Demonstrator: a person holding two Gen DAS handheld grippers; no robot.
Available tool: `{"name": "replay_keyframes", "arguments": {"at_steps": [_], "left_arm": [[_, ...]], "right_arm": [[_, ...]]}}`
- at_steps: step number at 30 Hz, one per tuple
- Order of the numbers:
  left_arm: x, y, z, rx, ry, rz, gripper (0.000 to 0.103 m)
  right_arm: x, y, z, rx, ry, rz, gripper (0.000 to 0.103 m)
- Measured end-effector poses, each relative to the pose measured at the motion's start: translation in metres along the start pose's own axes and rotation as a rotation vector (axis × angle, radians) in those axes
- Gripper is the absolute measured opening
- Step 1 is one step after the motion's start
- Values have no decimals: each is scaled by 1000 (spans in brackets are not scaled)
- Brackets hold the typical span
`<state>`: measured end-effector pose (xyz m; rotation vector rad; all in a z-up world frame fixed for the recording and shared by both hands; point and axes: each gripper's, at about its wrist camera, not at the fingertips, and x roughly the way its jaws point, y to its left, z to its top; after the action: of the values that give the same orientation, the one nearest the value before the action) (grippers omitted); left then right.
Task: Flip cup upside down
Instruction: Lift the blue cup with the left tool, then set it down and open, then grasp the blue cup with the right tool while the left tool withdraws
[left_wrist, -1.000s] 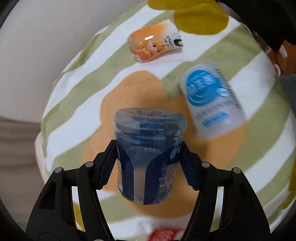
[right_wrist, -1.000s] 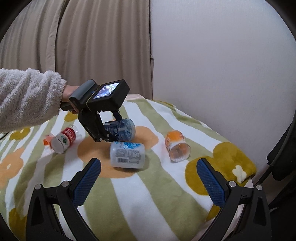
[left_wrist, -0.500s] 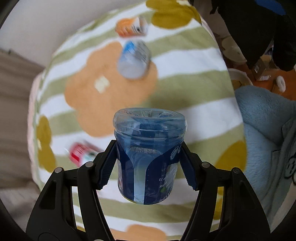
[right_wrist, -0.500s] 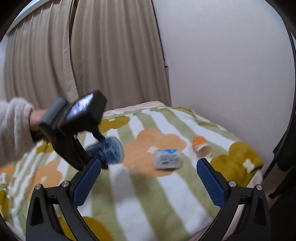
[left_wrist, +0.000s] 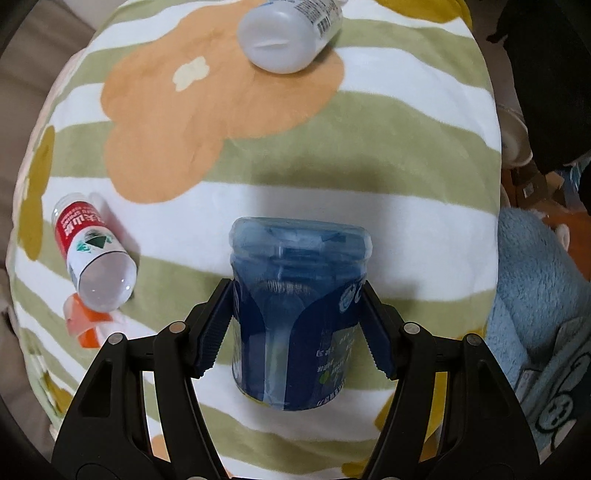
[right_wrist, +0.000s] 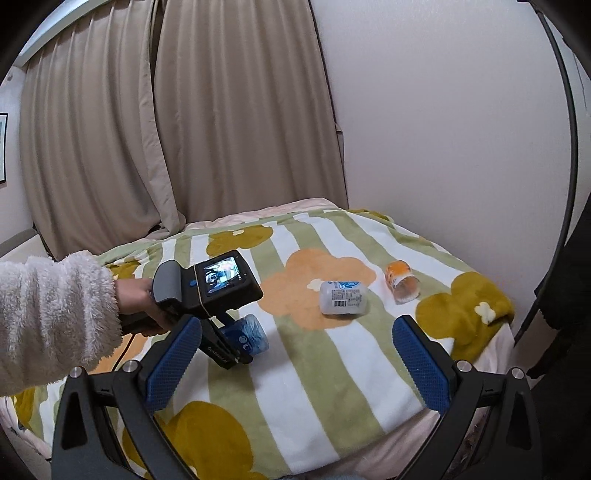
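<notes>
My left gripper (left_wrist: 297, 328) is shut on a clear blue plastic cup (left_wrist: 297, 314) with a dark blue label. It holds the cup in the air above the striped flower blanket (left_wrist: 332, 158), closed base pointing away from the camera. In the right wrist view the same cup (right_wrist: 246, 334) shows under the left gripper device, low over the blanket's near-left part. My right gripper (right_wrist: 295, 363) is open and empty, held above the blanket's near edge, to the right of the cup.
A white cup (left_wrist: 290, 33) lies on its side on the orange flower. A red-labelled cup (left_wrist: 92, 251) and an orange piece (left_wrist: 86, 323) lie at the left. An orange cup (right_wrist: 402, 282) lies near the wall. A blue fleece (left_wrist: 535, 295) is at the right.
My left gripper has swung with the blue cup toward the near-left part of the blanket and lower over it. The white cup now lies farther away. The right gripper stays open.
</notes>
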<state>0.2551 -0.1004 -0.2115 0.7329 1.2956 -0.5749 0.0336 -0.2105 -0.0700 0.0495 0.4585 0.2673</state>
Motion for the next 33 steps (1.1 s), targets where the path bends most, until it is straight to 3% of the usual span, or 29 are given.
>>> {"name": "replay_keyframes", "arguments": {"at_steps": [1, 2, 4, 8, 11, 15, 18, 22, 26, 30, 33], "left_arm": [[-1, 0, 0, -3, -6, -7, 70], [-3, 0, -1, -6, -16, -15, 84], [-10, 0, -1, -16, -57, -22, 98], [-33, 6, -13, -55, -127, 6, 98], [-62, 17, -46, -131, -224, 19, 98], [-92, 23, -92, -228, -329, -14, 99], [-100, 25, -120, -257, -356, 29, 99], [-109, 32, -148, -274, -374, 48, 99], [-113, 35, -169, -297, -400, 38, 99], [-111, 39, -177, -314, -417, 16, 99], [-109, 41, -180, -322, -427, -1, 99]], "right_arm": [[-1, 0, 0, 4, 1, 2, 103], [-1, 1, 0, 8, 3, 4, 103], [0, 3, 0, 12, 10, 14, 103], [6, 0, 3, 72, 41, 70, 103], [25, -2, 12, 166, 113, 124, 103], [85, -4, 10, 422, 288, 231, 103], [148, -4, -14, 663, 426, 265, 103], [213, 0, -44, 853, 518, 194, 102], [250, -3, -66, 1023, 571, 142, 92], [268, 1, -74, 1072, 614, 94, 87], [282, 4, -79, 1084, 639, 100, 66]]}}
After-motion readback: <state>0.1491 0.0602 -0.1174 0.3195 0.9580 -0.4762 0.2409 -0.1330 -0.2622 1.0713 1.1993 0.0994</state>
